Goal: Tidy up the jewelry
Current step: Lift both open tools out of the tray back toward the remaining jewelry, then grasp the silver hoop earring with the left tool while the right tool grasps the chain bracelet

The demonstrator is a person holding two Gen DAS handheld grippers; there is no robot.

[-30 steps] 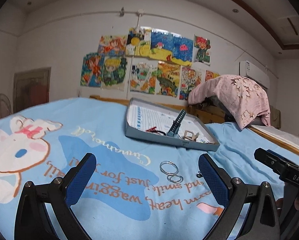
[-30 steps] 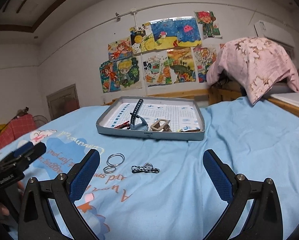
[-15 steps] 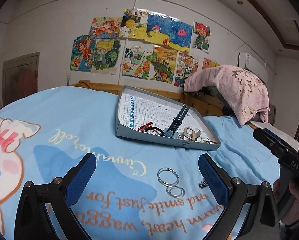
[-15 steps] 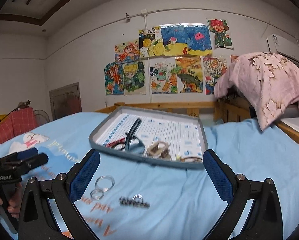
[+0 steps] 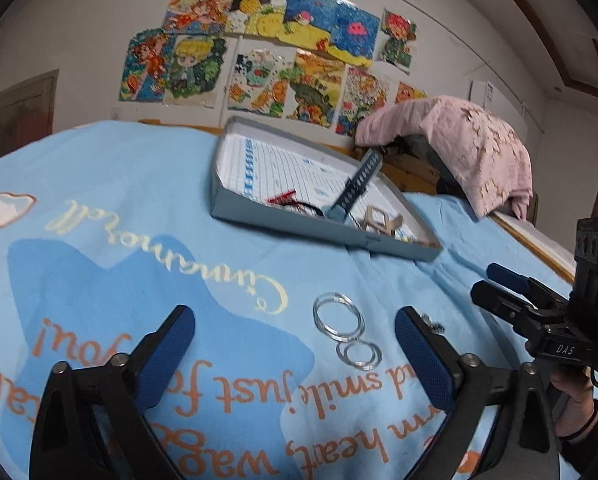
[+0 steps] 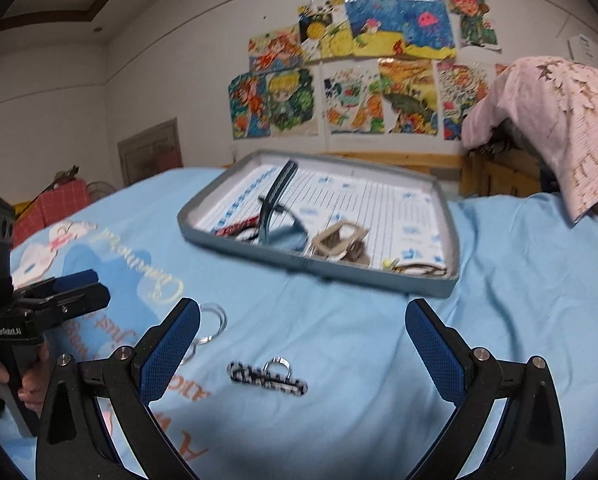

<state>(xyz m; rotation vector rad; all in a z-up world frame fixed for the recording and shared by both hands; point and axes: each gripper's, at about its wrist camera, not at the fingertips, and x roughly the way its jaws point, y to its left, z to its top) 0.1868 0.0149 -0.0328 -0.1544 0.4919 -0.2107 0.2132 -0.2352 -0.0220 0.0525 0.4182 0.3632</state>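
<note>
The left gripper (image 5: 295, 344) sits at the bottom of its picture. Its two blue pads are far apart and are starting to close a little. Nothing is between them but the blue bed sheet (image 5: 99, 184); they hold nothing and touch nothing. Just past the right pad lie two clear rings (image 5: 339, 314), a big one and a small one (image 5: 359, 355) touching it, flat on the sheet in the lower middle of the frame.

The right gripper (image 6: 303, 348) is at the bottom of its picture too, wide open and empty. Right between its pads, low in the frame, lies a black and white checked hair clip (image 6: 267, 378). It lies flat, and its long side runs from left to right, tipping a bit down toward the right. The pads do not touch it.

Further back, in the middle of both pictures, is a grey tray (image 6: 379, 276). Inside it a dark blue strap (image 6: 277, 192) stands up and leans toward the upper right. Beside it sit a tan buckle piece (image 6: 339, 240) and something red (image 6: 235, 226), too blurry to name.

Each gripper shows at the edge of the other's picture, held by a hand (image 5: 579, 392).
</note>
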